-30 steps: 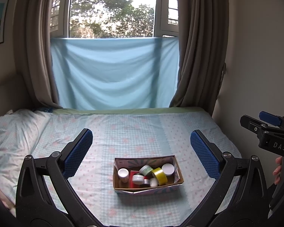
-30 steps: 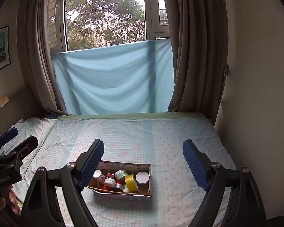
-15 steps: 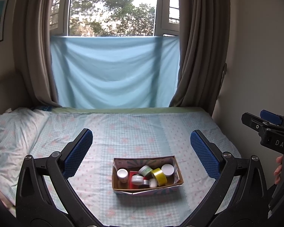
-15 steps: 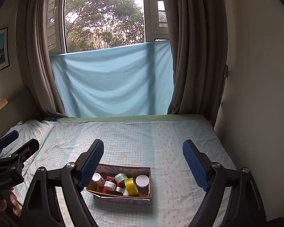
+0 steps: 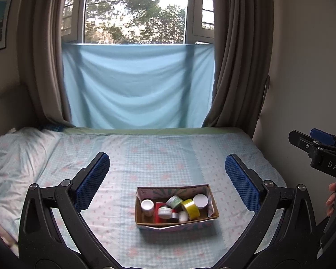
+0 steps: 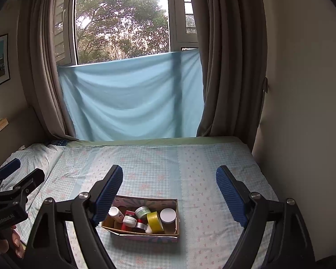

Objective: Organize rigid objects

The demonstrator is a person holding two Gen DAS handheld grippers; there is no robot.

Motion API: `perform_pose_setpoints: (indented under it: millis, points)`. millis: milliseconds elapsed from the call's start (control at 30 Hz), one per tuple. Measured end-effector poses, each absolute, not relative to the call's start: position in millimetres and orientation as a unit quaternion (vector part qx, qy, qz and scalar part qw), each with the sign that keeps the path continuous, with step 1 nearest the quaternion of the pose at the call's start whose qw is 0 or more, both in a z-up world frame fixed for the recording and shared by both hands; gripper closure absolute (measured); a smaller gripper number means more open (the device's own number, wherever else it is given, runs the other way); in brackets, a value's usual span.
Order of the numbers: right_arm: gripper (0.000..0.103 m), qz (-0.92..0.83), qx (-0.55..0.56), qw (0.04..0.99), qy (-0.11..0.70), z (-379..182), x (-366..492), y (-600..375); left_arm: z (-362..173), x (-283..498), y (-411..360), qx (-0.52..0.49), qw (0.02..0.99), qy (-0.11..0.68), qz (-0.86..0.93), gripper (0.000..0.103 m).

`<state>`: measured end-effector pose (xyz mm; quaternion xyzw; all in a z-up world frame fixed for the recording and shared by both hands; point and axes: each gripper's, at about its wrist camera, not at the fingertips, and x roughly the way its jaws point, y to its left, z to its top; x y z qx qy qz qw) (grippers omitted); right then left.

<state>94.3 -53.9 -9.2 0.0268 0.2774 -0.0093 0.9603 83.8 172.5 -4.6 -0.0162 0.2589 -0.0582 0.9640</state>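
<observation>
Box (image 5: 176,220) of cardboard sits on the bed (image 5: 159,157), toward the near edge, and it holds the things I am to sort: a yellow tape roll (image 5: 191,206), a white-lidded jar (image 5: 200,200) at the right end, a small white bottle (image 5: 147,206) at the left end, a green-lidded jar (image 5: 174,201) and a few more small jars packed between them. From my left tool (image 5: 168,179) I see its blue pads spread wide with nothing between them, the box lying below and beyond the gap. My right tool (image 6: 169,189) is likewise spread and empty, hanging above the bed with the box just beside its left pad (image 6: 108,196). Behind the bed a blue cloth (image 5: 136,85) hangs across the window (image 5: 136,11).
</observation>
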Motion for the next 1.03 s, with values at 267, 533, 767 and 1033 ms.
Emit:
perform_pose_setpoints:
  millis: [267,533,767,1033]
  points:
    - [0.02,-0.012,0.024,0.961,0.275,-7,90,-54,-5,76,177,-0.017,0.966,0.255,-0.047,0.0]
    - [0.02,-0.015,0.021,0.962,0.273,-3,86,-52,-2,65,179,-0.012,0.971,0.237,-0.036,0.0]
    - [0.02,-0.014,0.019,0.962,0.272,-3,82,-51,2,55,180,-0.006,0.974,0.223,-0.033,0.0]
    - [0.02,-0.017,0.017,0.962,0.27,-2,74,-49,2,49,180,-0.008,0.976,0.214,-0.033,0.0]
